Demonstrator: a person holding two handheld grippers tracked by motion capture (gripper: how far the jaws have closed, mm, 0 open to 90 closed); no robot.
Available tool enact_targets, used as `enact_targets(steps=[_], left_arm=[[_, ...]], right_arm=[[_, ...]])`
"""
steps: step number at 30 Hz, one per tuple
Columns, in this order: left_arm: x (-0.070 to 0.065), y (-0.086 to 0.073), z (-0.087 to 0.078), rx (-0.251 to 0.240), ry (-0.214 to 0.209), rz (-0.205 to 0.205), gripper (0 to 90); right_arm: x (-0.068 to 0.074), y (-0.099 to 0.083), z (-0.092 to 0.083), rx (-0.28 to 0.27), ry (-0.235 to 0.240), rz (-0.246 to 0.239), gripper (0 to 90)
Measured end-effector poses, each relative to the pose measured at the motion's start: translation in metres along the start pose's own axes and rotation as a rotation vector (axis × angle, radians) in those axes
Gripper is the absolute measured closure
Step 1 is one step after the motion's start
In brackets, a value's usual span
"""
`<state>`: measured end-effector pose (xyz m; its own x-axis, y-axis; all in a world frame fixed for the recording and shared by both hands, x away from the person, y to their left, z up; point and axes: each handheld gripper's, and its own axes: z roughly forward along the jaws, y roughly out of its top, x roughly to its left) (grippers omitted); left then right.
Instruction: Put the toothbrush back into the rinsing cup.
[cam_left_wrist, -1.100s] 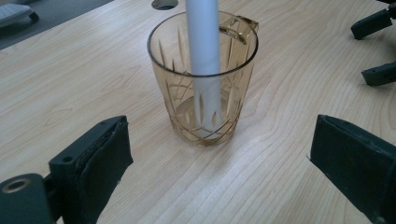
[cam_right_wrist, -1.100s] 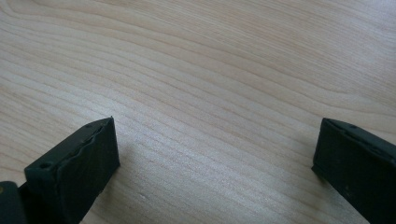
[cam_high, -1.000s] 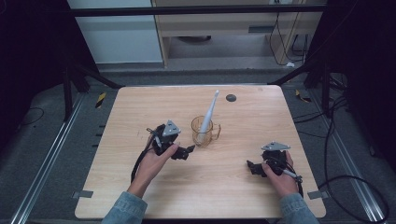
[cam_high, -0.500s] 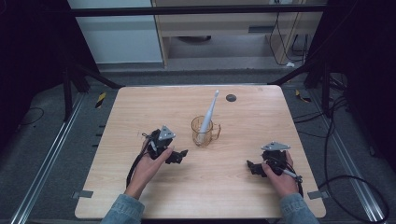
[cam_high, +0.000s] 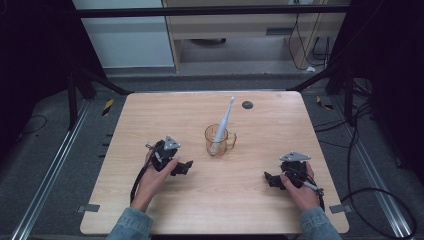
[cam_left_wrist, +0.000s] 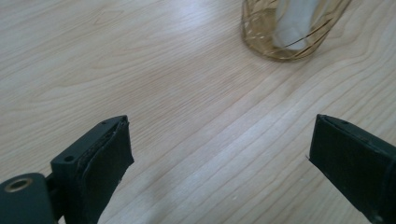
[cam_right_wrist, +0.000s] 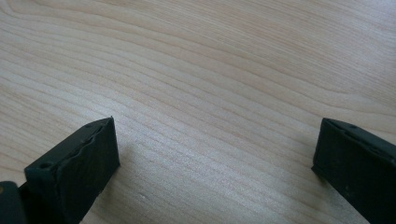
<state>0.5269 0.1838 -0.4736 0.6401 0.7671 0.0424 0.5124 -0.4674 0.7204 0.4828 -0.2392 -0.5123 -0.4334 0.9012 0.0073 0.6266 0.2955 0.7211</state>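
Note:
A clear amber glass mug (cam_high: 219, 141) stands near the middle of the wooden table (cam_high: 150, 115), with a white electric toothbrush (cam_high: 223, 122) leaning in it, head up and away. My left gripper (cam_high: 184, 168) rests on the table a short way left of the mug, open and holding nothing. In the left gripper view the mug's base (cam_left_wrist: 292, 32) sits beyond my spread jaws (cam_left_wrist: 219, 154). At the right front of the table my right gripper (cam_high: 270, 180) lies open, its jaws pointing left over bare wood (cam_right_wrist: 215, 154).
A small dark round disc (cam_high: 247, 105) lies near the table's far edge. Black frame bars and cables surround the table; a cabinet stands beyond it.
My left gripper has drawn back from the mug toward the person and to the left. The right gripper has stayed put.

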Motion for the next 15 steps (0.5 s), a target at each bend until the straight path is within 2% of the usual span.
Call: enact_targets(steps=[15], left_arm=[[0.025,-0.018,-0.001,0.063,0.065,-0.062,5.4]], right_arm=[[0.0,0.0,0.0,0.0,0.0,0.0,0.3]])
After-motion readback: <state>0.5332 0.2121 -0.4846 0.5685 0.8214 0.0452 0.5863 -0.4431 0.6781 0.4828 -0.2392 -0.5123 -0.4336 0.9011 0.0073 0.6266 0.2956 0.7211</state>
